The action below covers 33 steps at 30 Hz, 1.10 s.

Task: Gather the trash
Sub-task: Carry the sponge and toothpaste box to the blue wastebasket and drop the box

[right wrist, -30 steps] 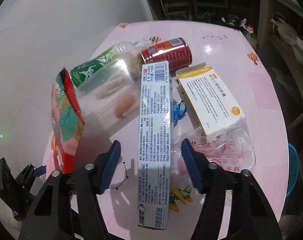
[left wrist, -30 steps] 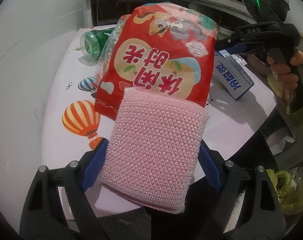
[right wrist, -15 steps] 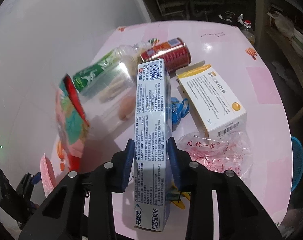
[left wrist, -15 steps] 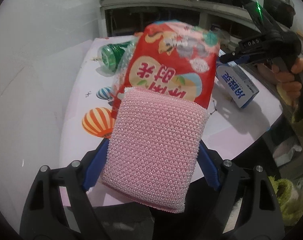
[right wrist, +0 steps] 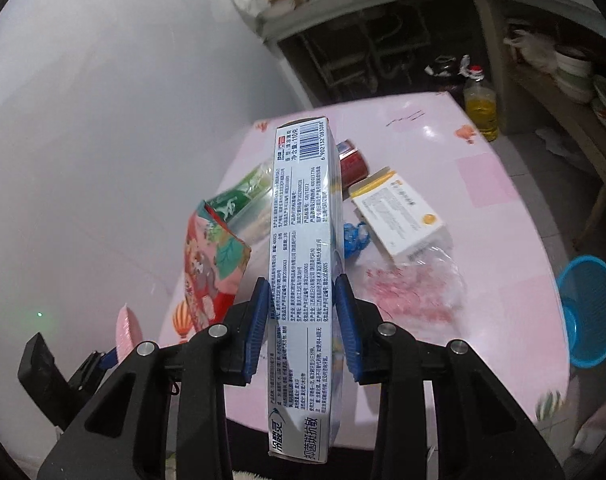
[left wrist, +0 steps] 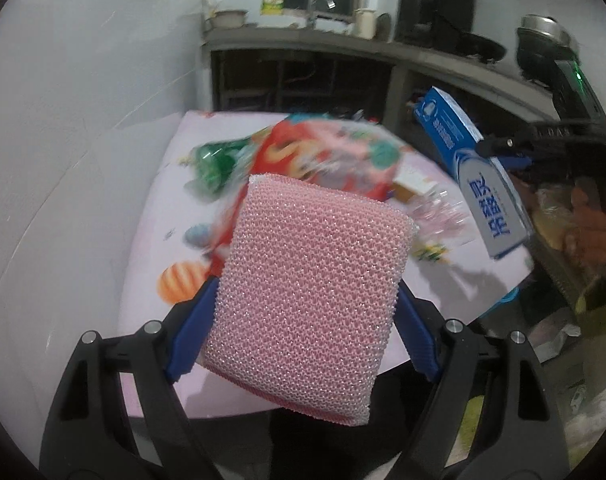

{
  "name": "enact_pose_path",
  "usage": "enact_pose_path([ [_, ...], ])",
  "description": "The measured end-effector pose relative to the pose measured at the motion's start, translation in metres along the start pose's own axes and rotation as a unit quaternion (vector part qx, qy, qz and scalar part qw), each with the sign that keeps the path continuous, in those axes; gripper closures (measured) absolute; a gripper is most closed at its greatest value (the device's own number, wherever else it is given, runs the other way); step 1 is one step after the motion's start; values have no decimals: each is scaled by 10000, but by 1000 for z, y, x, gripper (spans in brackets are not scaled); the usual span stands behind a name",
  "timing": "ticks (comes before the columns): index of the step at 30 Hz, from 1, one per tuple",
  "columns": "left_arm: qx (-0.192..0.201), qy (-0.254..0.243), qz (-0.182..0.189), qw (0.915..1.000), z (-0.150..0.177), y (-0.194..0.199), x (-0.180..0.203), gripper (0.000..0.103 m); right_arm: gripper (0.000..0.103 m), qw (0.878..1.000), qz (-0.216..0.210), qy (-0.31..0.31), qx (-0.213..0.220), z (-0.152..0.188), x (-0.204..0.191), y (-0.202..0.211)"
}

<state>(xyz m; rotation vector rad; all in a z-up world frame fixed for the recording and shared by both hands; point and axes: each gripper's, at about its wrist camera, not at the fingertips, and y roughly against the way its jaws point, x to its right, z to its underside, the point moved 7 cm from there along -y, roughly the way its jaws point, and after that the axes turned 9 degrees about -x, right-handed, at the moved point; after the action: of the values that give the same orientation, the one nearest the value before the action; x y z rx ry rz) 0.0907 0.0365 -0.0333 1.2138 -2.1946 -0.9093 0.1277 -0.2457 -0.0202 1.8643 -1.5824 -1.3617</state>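
Observation:
My left gripper [left wrist: 305, 316] is shut on a pink scouring sponge [left wrist: 311, 292], held above the near edge of the pink table [left wrist: 155, 204]. My right gripper [right wrist: 303, 312] is shut on a long grey-blue toothpaste box [right wrist: 303, 248], lifted off the table and tilted up; the same toothpaste box [left wrist: 475, 176] shows at the right of the left wrist view. On the table lie a red snack bag [right wrist: 211, 268], a green-labelled plastic bottle [right wrist: 243, 192], a red can [right wrist: 353, 162], a white and orange carton [right wrist: 403, 216], a blue scrap [right wrist: 353, 236] and a clear printed wrapper [right wrist: 411, 284].
A blue plastic basket [right wrist: 591, 312] stands on the floor right of the table. A white wall [right wrist: 103, 140] runs along the table's left. Concrete shelves [left wrist: 343, 68] with pots stand behind. An oil bottle [right wrist: 479, 108] sits beyond the far edge.
The right gripper closed on the toothpaste box and lifted it off the table. The left gripper rose and drew back with the sponge; the table items look smaller and farther.

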Motion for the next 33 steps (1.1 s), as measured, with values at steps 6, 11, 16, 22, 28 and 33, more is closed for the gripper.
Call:
enact_pose_path([
  [6, 121, -622, 567, 9964, -40, -6, 69, 24, 70, 9953, 129, -694, 663, 34, 53, 69],
  [11, -81, -1250, 1235, 9844, -85, -26, 157, 24, 70, 9758, 490, -1704, 1281, 77, 127, 132],
  [16, -792, -1836, 1890, 9614, -118, -68, 258, 24, 70, 9373, 298, -3084, 1593, 139, 221, 157],
  [22, -2221, -2682, 1991, 9160, -120, -169, 391, 24, 70, 8907, -419, -4291, 1440, 191, 307, 109],
  [28, -3235, -3325, 1239, 8772, -93, -286, 471, 23, 70, 8245, -1138, -5416, 1182, 204, 405, 28],
  [33, -3653, -3190, 910, 8697, -90, -362, 504, 22, 69, 7842, -1239, -5944, 1282, 189, 464, -9],
])
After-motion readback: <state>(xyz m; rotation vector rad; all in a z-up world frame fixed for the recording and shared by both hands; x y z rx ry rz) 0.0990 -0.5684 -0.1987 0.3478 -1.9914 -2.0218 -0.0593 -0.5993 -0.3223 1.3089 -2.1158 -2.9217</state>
